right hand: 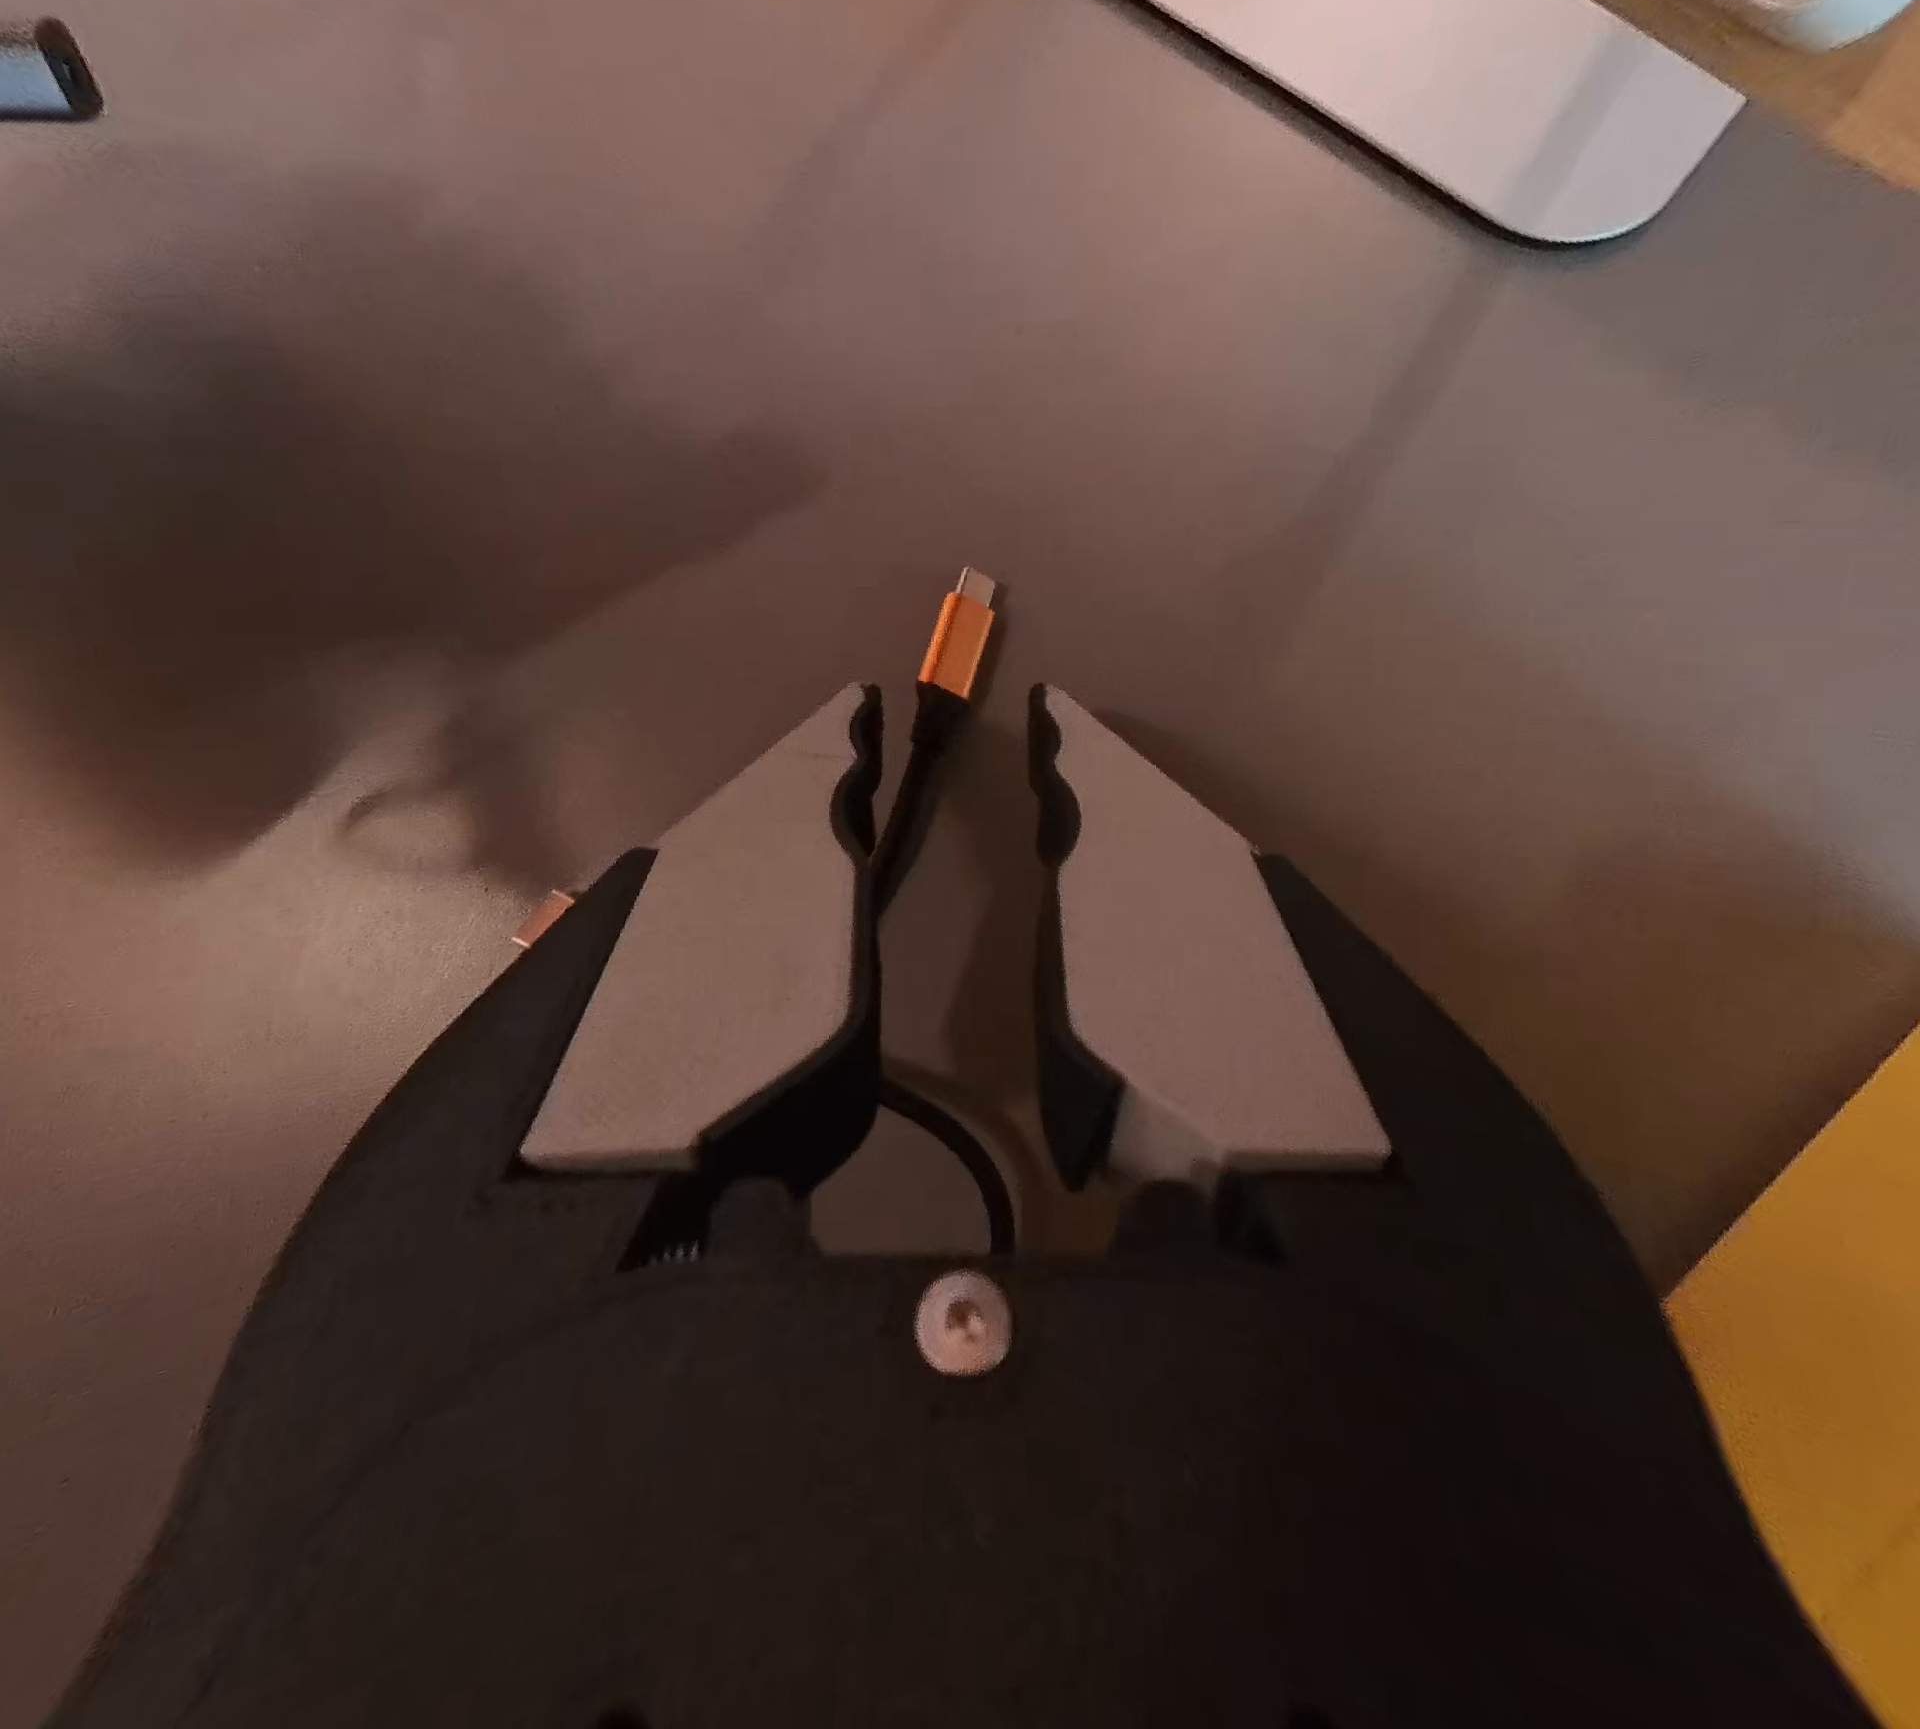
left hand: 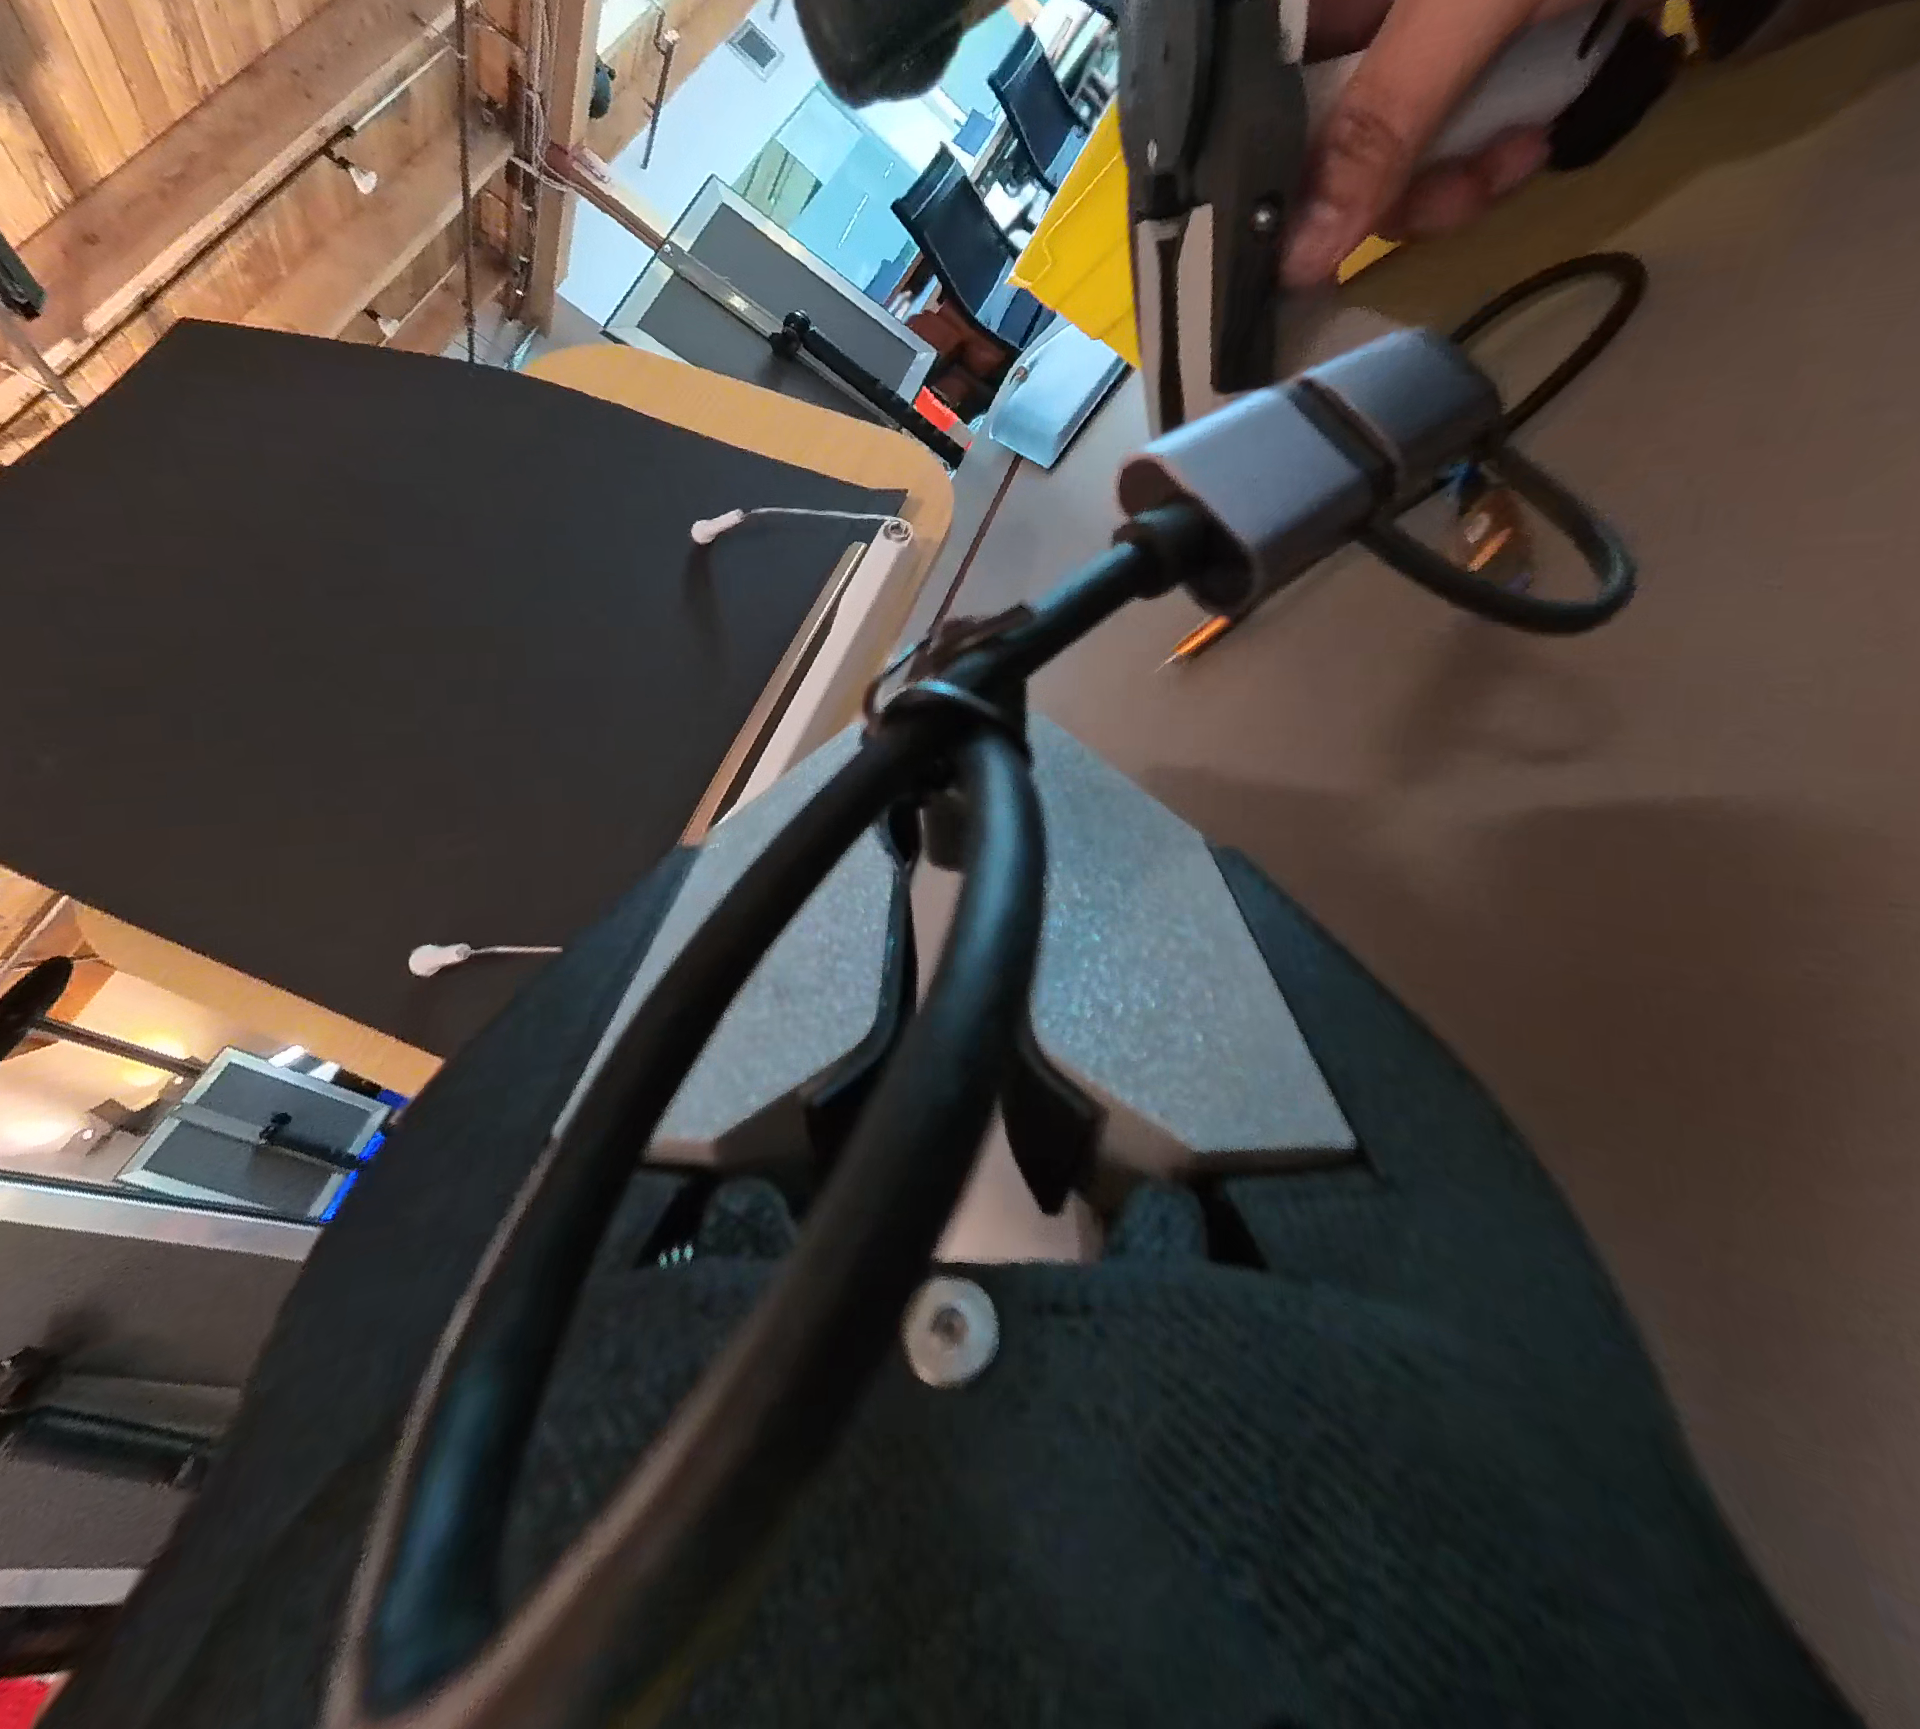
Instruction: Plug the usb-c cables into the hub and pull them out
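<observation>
Grey-brown tabletop point(right hand: 1351, 640) spreading wide under both tools. Lying flat between the parted right gripper point(right hand: 954, 692) tips: an orange usb-c plug point(right hand: 958, 645), black lead trailing back between the jaws, fingers point(right hand: 727, 931) not pinching it. Hemming the open surface: a white stand base point(right hand: 1351, 48) ahead, a yellow bin point(right hand: 1829, 1367) at right. Pinching a looped black hub cable point(left hand: 966, 806): the left gripper point(left hand: 961, 832), jaws nearly together, grey hub point(left hand: 1309, 464) hanging beyond the tips, off the table. Gripping the other tool's handle nearby: a hand point(left hand: 1475, 17).
</observation>
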Motion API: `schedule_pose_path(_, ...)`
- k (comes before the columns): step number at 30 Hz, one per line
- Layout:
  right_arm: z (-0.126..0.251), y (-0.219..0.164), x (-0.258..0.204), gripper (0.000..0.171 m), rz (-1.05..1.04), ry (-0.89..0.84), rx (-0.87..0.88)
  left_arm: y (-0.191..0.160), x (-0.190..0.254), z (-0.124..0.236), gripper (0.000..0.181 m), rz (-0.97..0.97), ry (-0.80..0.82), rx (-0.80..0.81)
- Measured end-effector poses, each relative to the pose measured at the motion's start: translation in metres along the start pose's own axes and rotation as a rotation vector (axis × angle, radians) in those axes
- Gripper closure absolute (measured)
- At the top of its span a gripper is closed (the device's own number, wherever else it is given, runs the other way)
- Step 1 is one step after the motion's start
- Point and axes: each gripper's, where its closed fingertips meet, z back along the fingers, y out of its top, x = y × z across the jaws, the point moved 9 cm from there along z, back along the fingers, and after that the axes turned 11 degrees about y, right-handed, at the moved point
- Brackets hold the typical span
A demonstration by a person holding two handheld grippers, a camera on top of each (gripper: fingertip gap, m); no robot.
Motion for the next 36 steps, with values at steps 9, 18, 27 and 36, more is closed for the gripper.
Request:
schedule_pose_path(9,-0.012,-0.006,0.009,0.148,-0.059,0.018,-0.015,-0.001,0.004,-0.003,0.175,-0.047,0.006,-0.017)
schedule_pose_path(18,-0.01,0.011,-0.026,0.164,0.197,0.128,0.064,-0.014,0.008,-0.009,0.174,-0.059,-0.031,-0.101)
schedule_pose_path(27,-0.012,0.021,-0.08,0.165,0.481,0.053,0.022,-0.022,0.022,-0.013,0.174,-0.166,-0.126,-0.124)
schedule_pose_path(36,-0.013,0.019,-0.084,0.165,0.514,0.078,-0.014,-0.021,0.034,-0.014,0.174,-0.387,-0.152,-0.09)
